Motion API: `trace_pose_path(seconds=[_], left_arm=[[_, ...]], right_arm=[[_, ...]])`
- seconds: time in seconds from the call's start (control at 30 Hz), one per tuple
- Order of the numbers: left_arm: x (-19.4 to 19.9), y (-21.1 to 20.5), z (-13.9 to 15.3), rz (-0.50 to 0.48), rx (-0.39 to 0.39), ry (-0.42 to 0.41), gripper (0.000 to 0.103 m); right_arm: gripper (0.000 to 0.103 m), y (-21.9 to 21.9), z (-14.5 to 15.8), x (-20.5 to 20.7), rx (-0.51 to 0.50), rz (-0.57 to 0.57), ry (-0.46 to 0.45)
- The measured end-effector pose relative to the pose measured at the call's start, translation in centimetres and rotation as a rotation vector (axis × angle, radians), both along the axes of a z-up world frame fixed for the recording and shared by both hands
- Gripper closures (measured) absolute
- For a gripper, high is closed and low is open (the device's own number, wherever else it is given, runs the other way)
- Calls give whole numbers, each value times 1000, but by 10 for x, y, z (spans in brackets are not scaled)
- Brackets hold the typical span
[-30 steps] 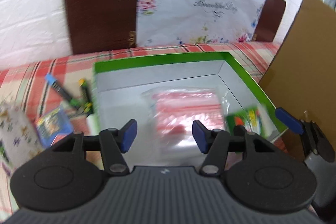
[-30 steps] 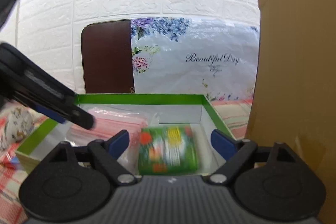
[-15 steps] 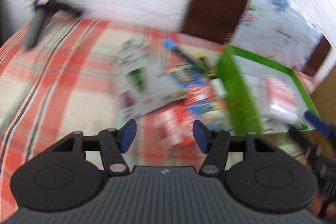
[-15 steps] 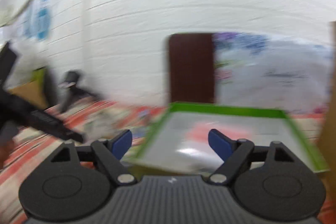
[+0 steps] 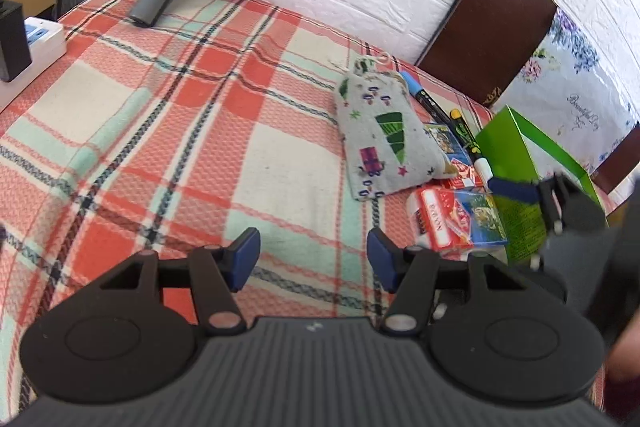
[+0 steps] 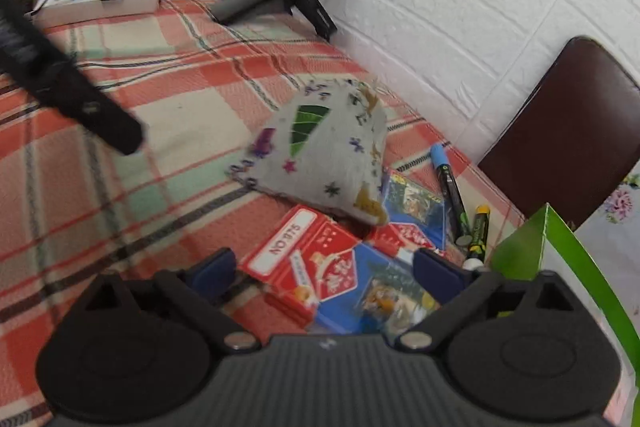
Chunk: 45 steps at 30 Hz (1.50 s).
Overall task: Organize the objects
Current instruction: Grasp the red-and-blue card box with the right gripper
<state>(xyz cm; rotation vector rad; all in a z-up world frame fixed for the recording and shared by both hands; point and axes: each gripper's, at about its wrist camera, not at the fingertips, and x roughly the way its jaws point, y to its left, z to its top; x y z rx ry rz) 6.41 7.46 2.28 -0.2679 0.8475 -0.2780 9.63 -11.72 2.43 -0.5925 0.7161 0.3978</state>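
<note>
Green box (image 6: pixel 556 251) beside card packs (image 6: pixel 320 267), contents unseen.

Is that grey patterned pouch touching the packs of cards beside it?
Touching. The right wrist view shows the grey pouch lying with its lower corner on top of the far card pack; the left wrist view shows the same overlap.

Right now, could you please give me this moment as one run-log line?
left tool: open, empty | right tool: opening, over card packs, not gripping | pouch: on table | green box: beside packs
</note>
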Motion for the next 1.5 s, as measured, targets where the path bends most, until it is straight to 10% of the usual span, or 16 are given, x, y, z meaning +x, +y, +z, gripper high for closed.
trace_pose_path(seconds=[0.3, 0.6, 1.0, 1.1, 1.23, 1.5], left_arm=[[2, 3, -8, -1, -47, 33, 42], [-6, -15, -1, -81, -41, 25, 42], [-32, -64, -18, -207, -25, 150, 42], [-33, -79, -19, -213, 23, 105, 42], [-29, -86, -7, -208, 17, 69, 59], [-12, -150, 70, -363, 6, -189, 60]], right_arm=[[7, -14, -2, 22, 178, -8, 430], [2, -37, -7, -87, 368, 45, 154], [4, -48, -21, -98, 439, -14, 114], [42, -36, -21, -106, 425, 22, 73], [42, -40, -13, -107, 440, -46, 26], [42, -85, 40, -105, 461, -204, -327]])
